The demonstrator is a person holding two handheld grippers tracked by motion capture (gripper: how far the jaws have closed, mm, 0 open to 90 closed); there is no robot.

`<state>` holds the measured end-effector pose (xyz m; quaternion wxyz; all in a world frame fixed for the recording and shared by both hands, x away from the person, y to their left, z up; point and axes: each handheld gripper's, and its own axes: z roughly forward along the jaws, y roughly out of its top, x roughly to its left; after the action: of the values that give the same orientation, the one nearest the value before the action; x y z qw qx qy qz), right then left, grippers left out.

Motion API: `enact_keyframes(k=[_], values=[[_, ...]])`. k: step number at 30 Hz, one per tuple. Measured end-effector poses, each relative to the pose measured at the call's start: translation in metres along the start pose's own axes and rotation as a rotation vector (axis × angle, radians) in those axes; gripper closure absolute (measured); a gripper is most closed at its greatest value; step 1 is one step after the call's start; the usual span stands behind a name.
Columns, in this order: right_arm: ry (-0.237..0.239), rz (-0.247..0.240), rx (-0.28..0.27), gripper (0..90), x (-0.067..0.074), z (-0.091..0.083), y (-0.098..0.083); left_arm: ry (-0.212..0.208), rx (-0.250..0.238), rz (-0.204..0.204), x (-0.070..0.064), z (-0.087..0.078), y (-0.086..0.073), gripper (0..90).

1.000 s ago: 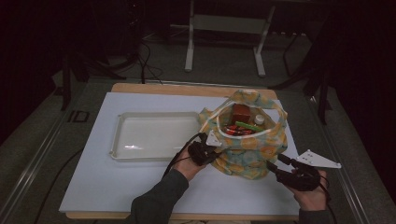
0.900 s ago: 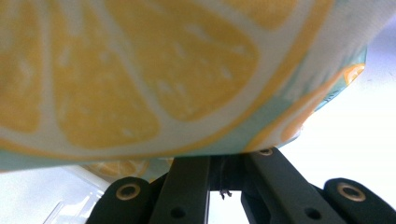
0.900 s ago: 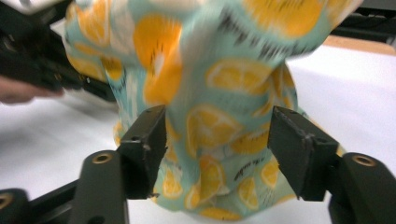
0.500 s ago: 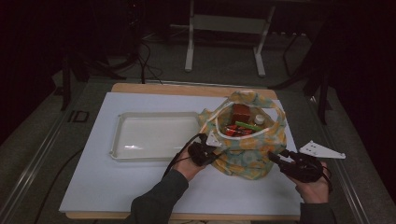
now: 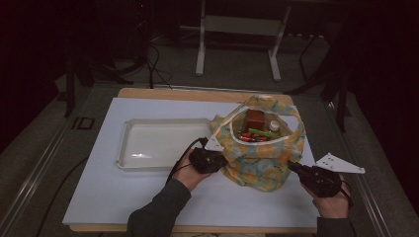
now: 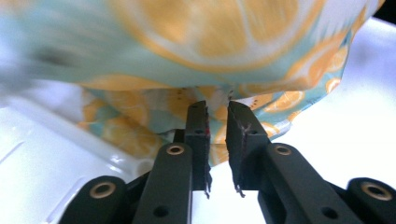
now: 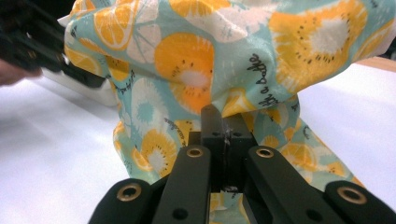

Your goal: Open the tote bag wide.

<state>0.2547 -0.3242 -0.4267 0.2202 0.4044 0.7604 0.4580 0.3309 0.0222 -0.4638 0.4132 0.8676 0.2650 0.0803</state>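
Jaws of the right gripper [image 7: 223, 122] have just closed onto the fruit-print bag [image 5: 262, 158], which stands right of the tray [image 5: 163, 143]. Left gripper [image 6: 217, 109] has just parted slightly, cloth apparently released; emptying looks imminent.

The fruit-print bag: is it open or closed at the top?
Open: the bag stands upright, its mouth gaping on a brown box and other items.
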Motion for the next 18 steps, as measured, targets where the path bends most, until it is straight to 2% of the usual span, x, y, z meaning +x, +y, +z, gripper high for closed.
enact_keyframes(k=[4,7,15,18], values=[[-0.001,-0.004,0.013,90.0,0.001,0.002,-0.004,0.022,-0.041,-0.039,0.012,-0.018,0.002,72.3],[-0.011,0.000,0.010,90.0,0.003,0.003,-0.004,0.011,-0.082,-0.086,0.021,-0.029,0.005,68.4],[-0.011,-0.014,0.016,90.0,0.004,0.004,-0.004,0.020,-0.157,-0.115,0.035,-0.057,0.020,60.2],[-0.011,-0.015,0.020,90.0,0.005,0.004,-0.005,0.019,-0.176,-0.112,0.038,-0.063,0.028,57.4]])
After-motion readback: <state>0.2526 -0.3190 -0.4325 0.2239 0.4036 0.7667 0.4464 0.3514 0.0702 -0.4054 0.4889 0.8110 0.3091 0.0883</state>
